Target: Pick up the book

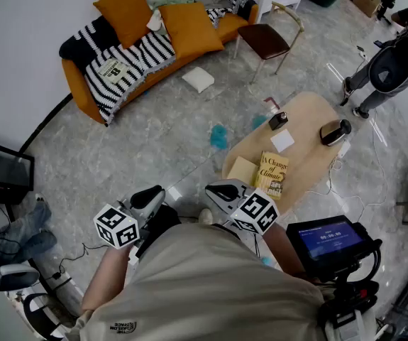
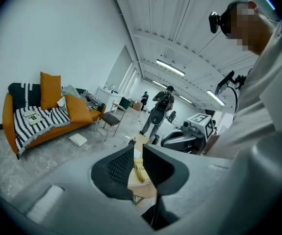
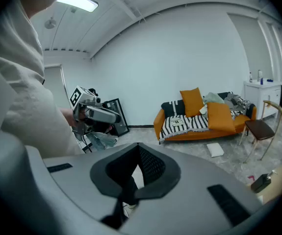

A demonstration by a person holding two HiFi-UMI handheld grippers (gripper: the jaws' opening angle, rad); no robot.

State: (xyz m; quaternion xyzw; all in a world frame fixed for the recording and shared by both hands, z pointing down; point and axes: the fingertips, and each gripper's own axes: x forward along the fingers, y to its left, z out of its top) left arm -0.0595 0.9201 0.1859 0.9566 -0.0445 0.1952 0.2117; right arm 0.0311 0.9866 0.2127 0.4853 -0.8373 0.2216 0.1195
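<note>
One yellow paperback book (image 1: pixel 272 174) lay at the oval light-wood table's (image 1: pixel 310 116) near edge, with open grey floor (image 1: pixel 154 148) before it. The left gripper (image 1: pixel 147 198) and right gripper (image 1: pixel 224 192) were closed and empty.

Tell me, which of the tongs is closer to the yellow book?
Right. In the head view the right tongs sit just left of the book; the left tongs are farther left, beyond the right ones.
</note>
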